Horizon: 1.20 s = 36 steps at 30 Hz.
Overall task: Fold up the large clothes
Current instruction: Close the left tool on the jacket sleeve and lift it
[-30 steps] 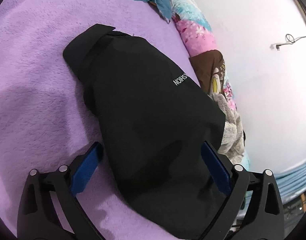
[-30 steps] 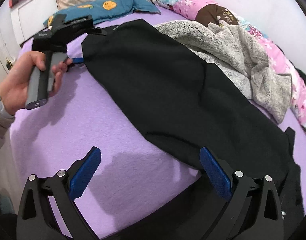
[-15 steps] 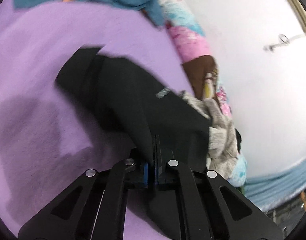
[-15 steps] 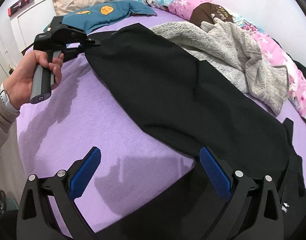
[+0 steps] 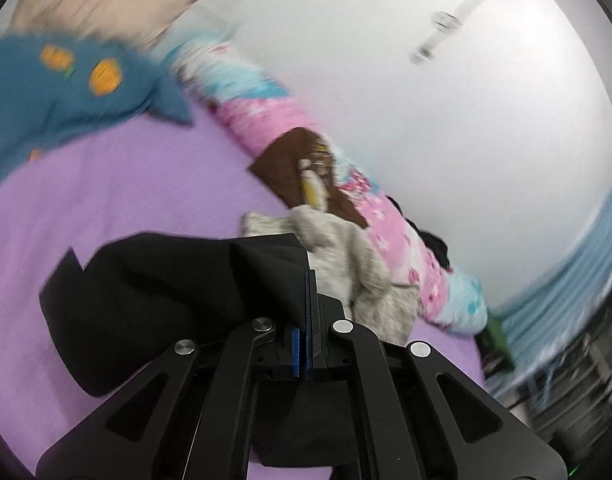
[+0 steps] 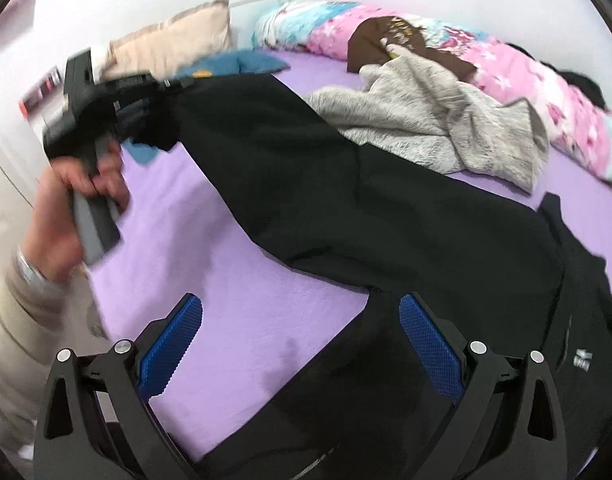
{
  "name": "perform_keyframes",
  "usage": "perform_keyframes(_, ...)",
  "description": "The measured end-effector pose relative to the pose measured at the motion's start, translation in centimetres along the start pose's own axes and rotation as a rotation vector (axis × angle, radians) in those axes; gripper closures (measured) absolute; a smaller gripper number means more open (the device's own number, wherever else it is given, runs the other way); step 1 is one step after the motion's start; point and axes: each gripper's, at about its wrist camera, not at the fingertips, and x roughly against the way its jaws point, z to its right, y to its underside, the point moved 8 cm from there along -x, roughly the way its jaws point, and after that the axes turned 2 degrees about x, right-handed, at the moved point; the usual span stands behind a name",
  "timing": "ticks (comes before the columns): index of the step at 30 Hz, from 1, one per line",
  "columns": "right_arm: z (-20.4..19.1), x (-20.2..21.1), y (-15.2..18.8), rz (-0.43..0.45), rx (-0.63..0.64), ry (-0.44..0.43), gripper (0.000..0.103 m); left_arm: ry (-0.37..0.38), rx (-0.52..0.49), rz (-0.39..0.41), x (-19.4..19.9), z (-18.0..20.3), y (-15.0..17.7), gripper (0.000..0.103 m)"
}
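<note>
Where lifted, black garment (image 6: 345, 184) lengthwise leftward.

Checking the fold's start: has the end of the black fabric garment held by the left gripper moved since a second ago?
Yes. The left gripper has lifted the black garment's end off the purple bedspread, toward the beige pillow.

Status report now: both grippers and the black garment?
Left gripper shut on black garment, end raised. Right gripper open, empty. Grey fleece touching garment.
</note>
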Motion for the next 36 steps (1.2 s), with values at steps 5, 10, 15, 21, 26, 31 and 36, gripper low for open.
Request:
perform_keyframes(5,2.5,7.7,-0.6,0.072,-0.122,-0.062,0.006,0.037,-0.229,0.021,1.3,10.9,3.5,0.103)
perform_keyframes(10,5.8,13.4,0.0,0.11,-0.228,-0.075,0.006,0.11,-0.296,0.035,2.8,18.6,9.7,0.103)
perform_keyframes(15,8.7,17.5,1.9,0.117,-0.278,-0.054,0.006,0.113,-0.394,0.029,2.9,23.8,15.8,0.103)
perform_keyframes(21,12.4,19.5,3.4,0.063,-0.35,-0.025,0.006,0.037,-0.721,0.091,2.5,29.0,22.9,0.103)
perform_keyframes(26,13.3,19.9,0.8,-0.051,-0.28,0.079,0.006,0.0,-0.878,0.131,1.8,31.0,26.6,0.103)
perform_keyframes(31,10.5,20.2,-5.4,-0.202,-0.049,0.227,0.006,-0.041,-1.002,0.165,0.8,33.1,29.2,0.103)
perform_keyframes(36,7.5,17.0,-8.5,-0.419,0.079,0.306,0.006,-0.049,-1.158,0.174,0.0,35.0,33.1,0.103)
